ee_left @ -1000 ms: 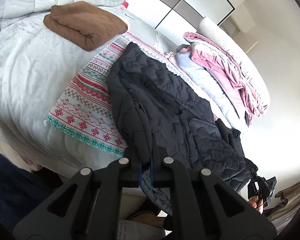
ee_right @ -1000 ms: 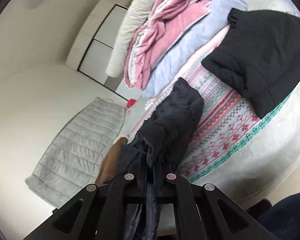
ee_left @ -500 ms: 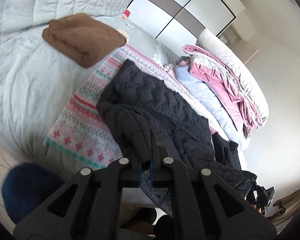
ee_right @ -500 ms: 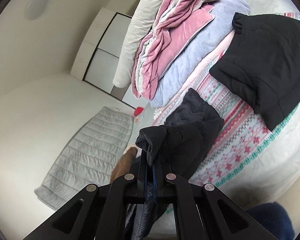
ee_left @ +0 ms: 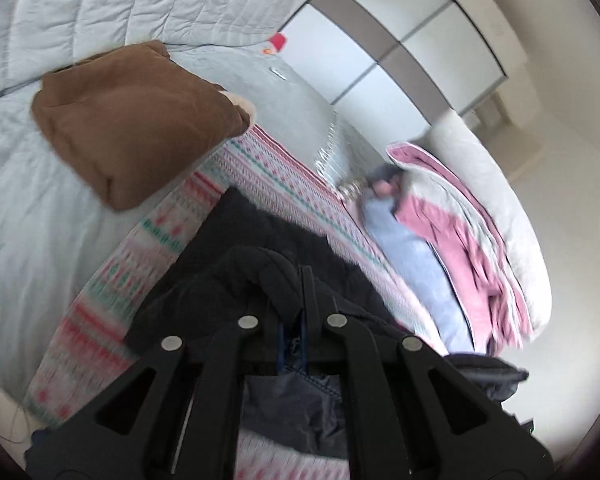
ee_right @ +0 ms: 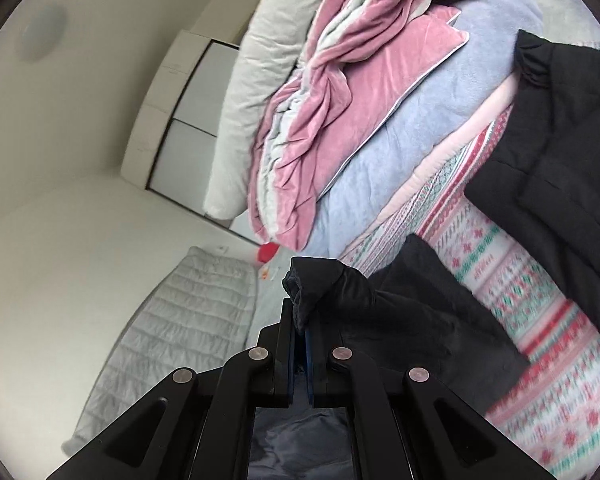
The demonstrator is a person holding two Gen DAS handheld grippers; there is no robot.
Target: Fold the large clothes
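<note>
A black quilted jacket [ee_left: 236, 280] lies over the patterned red, green and white blanket [ee_left: 260, 168] on the bed. My left gripper [ee_left: 294, 312] is shut on a bunched edge of the jacket, which drapes over its fingers. My right gripper [ee_right: 300, 320] is shut on another edge of the same jacket [ee_right: 400, 312], and the cloth bulges above the fingertips. The jacket's grey-blue lining hangs below both grippers.
A folded brown garment [ee_left: 132, 120] lies on the grey quilt [ee_left: 24, 184] at the left. A pile of pink and lilac bedding [ee_right: 360, 100] and a white pillow [ee_right: 256, 80] lie along the far side. Another black garment [ee_right: 560, 152] lies on the blanket at the right.
Both grippers have moved forward over the bed with the jacket held. The brown garment and the bedding pile look larger and closer, and the jacket is bunched up nearer the fingers.
</note>
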